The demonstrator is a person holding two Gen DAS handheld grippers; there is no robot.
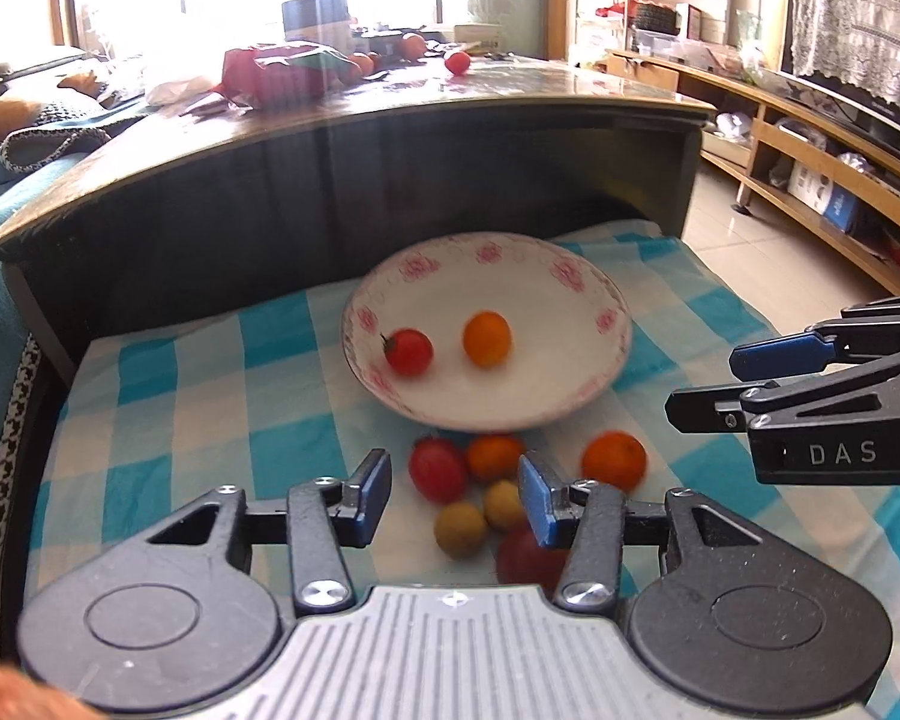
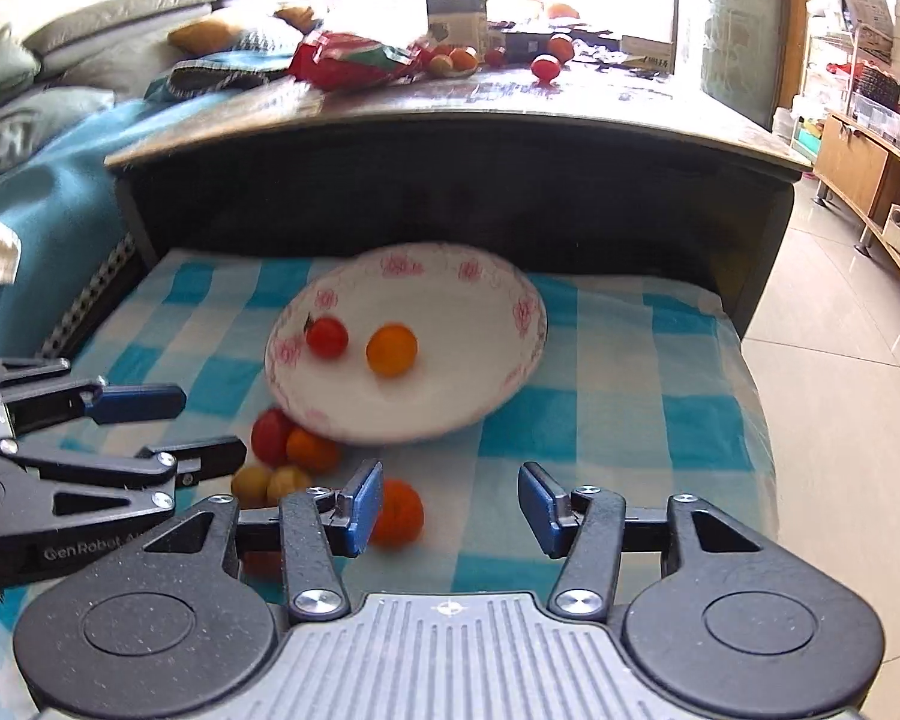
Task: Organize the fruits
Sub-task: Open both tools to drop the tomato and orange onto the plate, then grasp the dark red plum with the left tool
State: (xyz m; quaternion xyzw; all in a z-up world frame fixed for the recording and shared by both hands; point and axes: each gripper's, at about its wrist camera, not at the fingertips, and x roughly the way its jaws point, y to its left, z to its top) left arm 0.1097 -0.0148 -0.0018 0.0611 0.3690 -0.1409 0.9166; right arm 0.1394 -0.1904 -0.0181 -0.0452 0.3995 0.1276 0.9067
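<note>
A white plate with pink flowers lies on the blue checked cloth and holds a red tomato and a small orange. In front of the plate sit loose fruits: a red one, an orange one, a bigger orange, two yellowish ones and another red one. My left gripper hangs open over this cluster. My right gripper is open and empty beside the bigger orange.
A dark wooden table overhangs behind the plate, with a red bag and more fruit on top. A teal sofa stands left. Wooden shelving and tiled floor lie to the right.
</note>
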